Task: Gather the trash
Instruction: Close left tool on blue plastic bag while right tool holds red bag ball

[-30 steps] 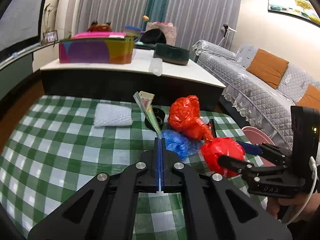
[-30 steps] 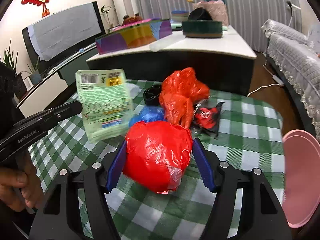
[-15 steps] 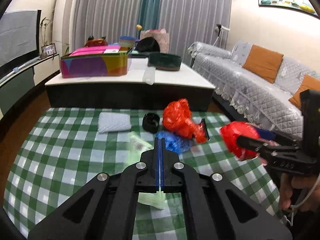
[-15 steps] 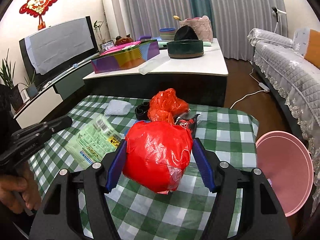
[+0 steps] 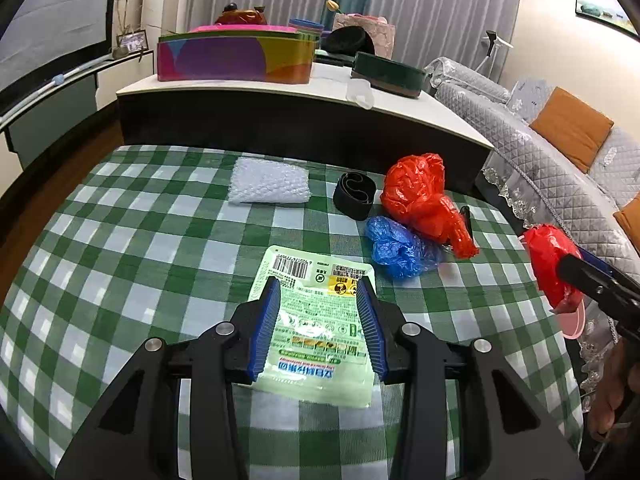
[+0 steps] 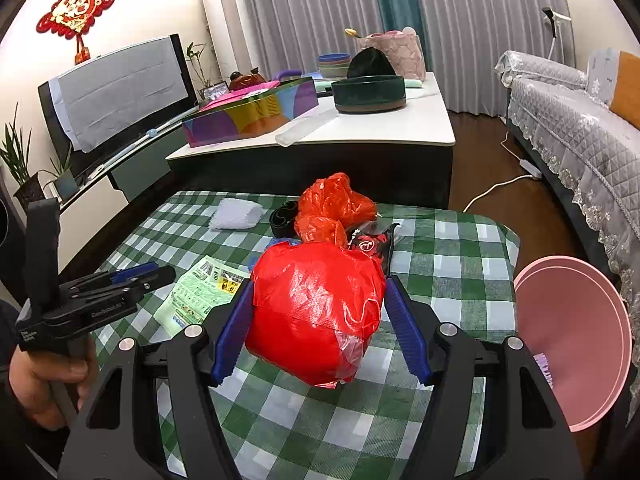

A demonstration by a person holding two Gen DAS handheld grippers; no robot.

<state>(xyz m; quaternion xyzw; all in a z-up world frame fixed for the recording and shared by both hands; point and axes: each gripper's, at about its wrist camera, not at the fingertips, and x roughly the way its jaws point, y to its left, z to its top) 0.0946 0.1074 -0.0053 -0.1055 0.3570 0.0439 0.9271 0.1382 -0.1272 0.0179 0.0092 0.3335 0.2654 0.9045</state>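
Above a green checked table (image 5: 120,240), the left gripper (image 5: 320,320) hangs with jaws just opened, the pale green wrapper (image 5: 320,320) lying flat between them, untouched. The right gripper (image 6: 320,320) clamps a red bag ball (image 6: 316,312) near the table's right edge, beside a pink bin (image 6: 572,320). A second red bag (image 5: 420,200), blue bag (image 5: 396,248), black band (image 5: 354,194) and bubble wrap (image 5: 270,186) crowd the far edge

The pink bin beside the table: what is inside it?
In the right wrist view the pink bin shows a mostly bare pink inner wall, with a small purple thing at its lower left edge. The right tongs cover its bottom.
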